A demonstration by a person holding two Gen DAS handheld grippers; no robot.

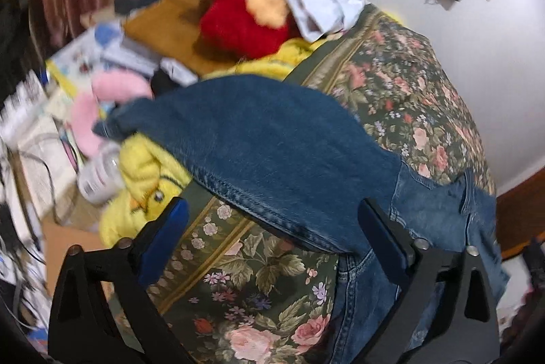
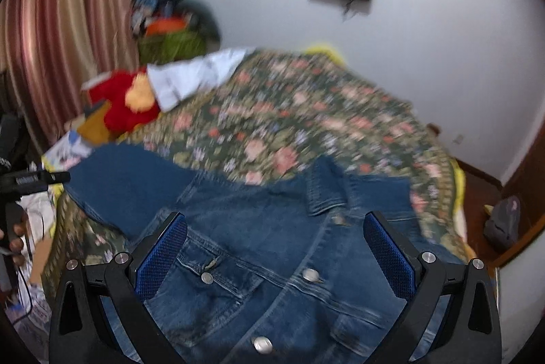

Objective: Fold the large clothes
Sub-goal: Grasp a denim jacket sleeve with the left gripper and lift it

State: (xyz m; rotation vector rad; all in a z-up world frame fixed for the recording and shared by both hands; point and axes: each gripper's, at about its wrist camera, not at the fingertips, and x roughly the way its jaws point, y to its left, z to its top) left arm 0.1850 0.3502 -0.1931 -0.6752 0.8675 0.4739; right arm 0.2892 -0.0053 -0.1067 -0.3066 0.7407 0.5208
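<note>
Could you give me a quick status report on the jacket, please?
Both grippers, left and right, open, above cloth. Denim jacket spread unfolded on floral bedspread. Nothing on the jacket.

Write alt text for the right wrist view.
A blue denim jacket with metal buttons lies front-up on a floral bedspread, framed by the open right gripper hovering above it. A red plush toy sits at the bed's far left.

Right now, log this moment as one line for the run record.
stage: approach | garment: denim jacket spread on floral bedspread, unfolded | left gripper: open over sleeve | right gripper: open over jacket front | held: nothing
</note>
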